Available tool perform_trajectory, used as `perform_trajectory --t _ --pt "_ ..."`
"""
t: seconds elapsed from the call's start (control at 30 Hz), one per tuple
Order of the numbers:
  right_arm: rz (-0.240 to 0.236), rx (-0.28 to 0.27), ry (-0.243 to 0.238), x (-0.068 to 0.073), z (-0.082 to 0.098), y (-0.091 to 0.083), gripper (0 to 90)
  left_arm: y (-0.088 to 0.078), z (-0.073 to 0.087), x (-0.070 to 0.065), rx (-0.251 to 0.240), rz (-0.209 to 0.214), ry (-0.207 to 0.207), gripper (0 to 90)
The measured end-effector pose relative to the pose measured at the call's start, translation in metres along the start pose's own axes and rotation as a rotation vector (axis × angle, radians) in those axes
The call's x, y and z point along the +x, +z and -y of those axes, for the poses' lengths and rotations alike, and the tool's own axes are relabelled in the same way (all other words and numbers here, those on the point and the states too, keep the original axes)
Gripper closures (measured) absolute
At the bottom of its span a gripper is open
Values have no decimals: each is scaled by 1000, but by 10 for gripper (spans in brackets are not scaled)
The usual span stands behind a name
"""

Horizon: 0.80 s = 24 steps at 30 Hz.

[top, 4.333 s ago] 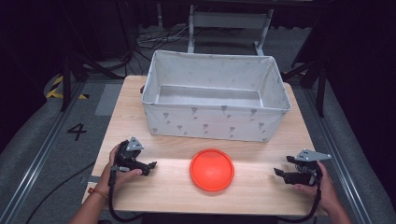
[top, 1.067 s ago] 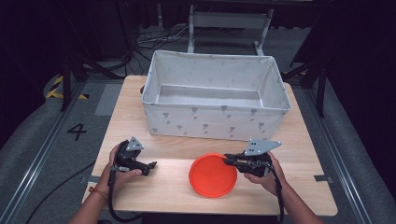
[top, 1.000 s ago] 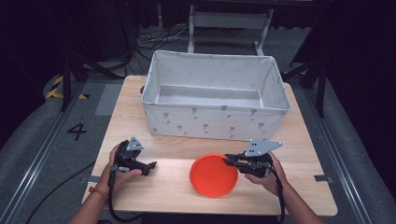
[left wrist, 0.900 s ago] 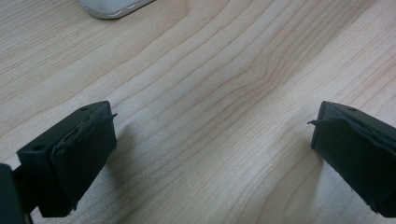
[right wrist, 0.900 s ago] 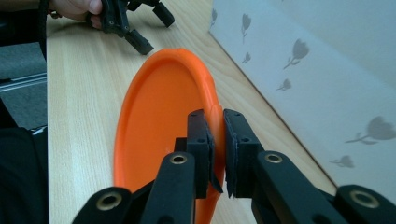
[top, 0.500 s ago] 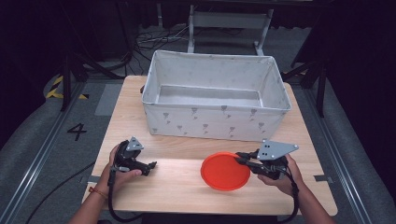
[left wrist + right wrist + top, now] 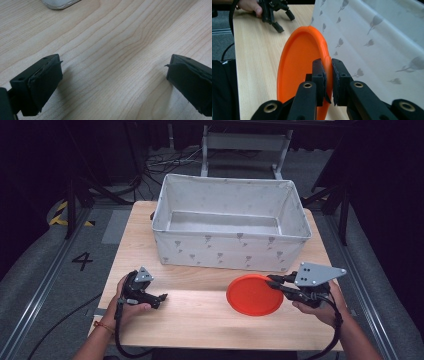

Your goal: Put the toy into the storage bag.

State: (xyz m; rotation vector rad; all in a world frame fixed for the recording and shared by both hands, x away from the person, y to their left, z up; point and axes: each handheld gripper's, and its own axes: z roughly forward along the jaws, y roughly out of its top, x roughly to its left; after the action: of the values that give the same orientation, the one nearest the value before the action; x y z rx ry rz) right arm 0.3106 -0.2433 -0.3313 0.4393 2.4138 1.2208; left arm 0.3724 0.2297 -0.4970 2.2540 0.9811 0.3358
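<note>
orange plastic sits between our right gripper's [image 7: 276,284] jaws: they are clamped on the rim of the plate [image 7: 254,294], and the right gripper view shows the pads pinching that edge [image 7: 327,67] with the disc standing on its side before the camera. in the high view the plate hangs just off the desk [image 7: 200,320], near its front right, a little short of the bin's [image 7: 230,251] front wall.

so the pick-up looks done. what is left, as we judge it, is to carry the plate up over the fabric wall, bring it above the bin's bare floor and let go. nothing lies in the bin yet.

our left gripper [image 7: 159,298] rests on the desk at the front left, well apart from the plate. its jaws stand wide open with only bare wood grain [image 7: 112,62] between them, so it holds nothing.

around us there is little else: a white bin with small grey prints, a dark floor with cables behind it, a metal frame farther back, and a painted number on the floor to the left.

the one thing in the way is the bin's near wall. it stands right beside the plate, and the plate's far edge could catch its soft top hem unless we lift higher first.
</note>
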Motion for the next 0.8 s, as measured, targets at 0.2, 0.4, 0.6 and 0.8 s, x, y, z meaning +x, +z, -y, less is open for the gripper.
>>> perform_trajectory --t 0.2,0.4,0.6,0.8 --pt "32 -13 -26 -5 -16 -19 823 -1 0 0 2 -2 4 8" --pt "79 -23 -35 -13 -32 -36 823 -1 0 0 2 -2 3 8" --pt "128 -48 -49 -22 -48 -50 823 -1 0 0 2 -2 4 8" --pt "149 -54 -48 -33 -66 -57 823 -1 0 0 1 -4 3 8"
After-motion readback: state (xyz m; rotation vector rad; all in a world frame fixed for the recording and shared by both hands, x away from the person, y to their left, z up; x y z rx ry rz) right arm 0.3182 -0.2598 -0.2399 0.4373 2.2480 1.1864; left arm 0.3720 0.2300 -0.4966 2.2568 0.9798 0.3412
